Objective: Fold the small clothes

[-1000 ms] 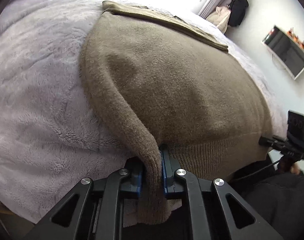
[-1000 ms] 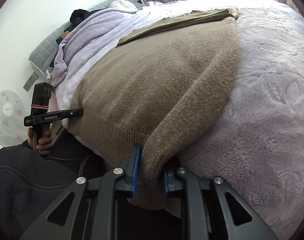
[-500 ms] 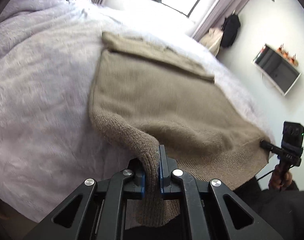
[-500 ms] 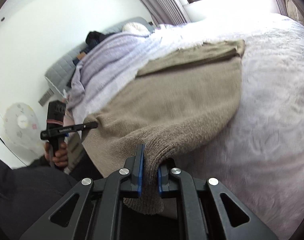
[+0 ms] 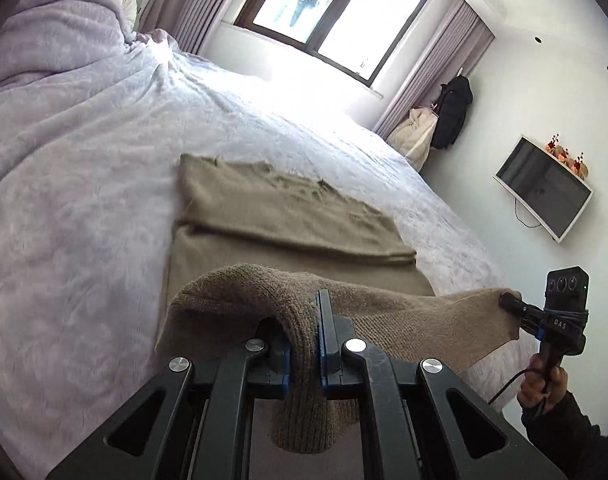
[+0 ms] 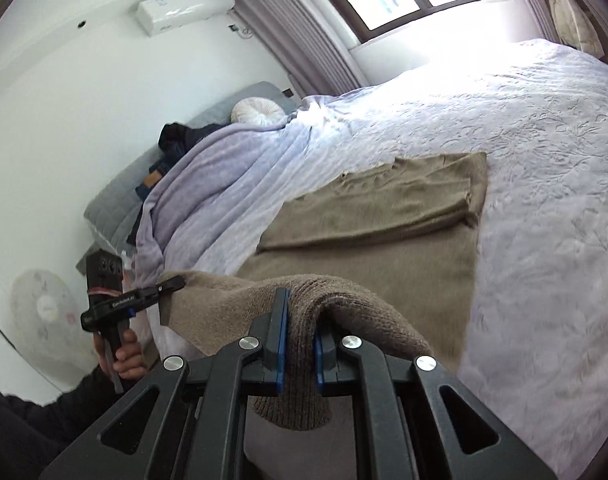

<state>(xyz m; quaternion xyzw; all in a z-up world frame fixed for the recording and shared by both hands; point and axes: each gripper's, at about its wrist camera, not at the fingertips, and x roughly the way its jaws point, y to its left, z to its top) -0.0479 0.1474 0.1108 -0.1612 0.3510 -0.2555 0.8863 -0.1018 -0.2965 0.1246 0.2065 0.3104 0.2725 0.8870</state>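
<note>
A tan knit sweater [image 5: 288, 216] lies on a bed, its sleeves folded across the far part; it also shows in the right wrist view [image 6: 383, 232]. My left gripper [image 5: 305, 344] is shut on the left corner of the ribbed hem, lifted above the bed. My right gripper [image 6: 298, 344] is shut on the right hem corner, also lifted. The hem hangs stretched between them. Each gripper shows in the other's view: the right gripper [image 5: 507, 302], the left gripper [image 6: 172, 284].
A pale lilac quilted bedspread [image 5: 84, 200] covers the bed [image 6: 543, 160]. A bunched lilac blanket [image 6: 208, 184] lies toward the headboard. A window [image 5: 323, 12], a wall TV [image 5: 543, 188] and hanging bags [image 5: 451, 112] lie beyond. A fan [image 6: 40, 312] stands near the floor.
Both grippers have lifted the near hem up off the bed and carried it forward over the sweater. The views have tilted up toward the window.
</note>
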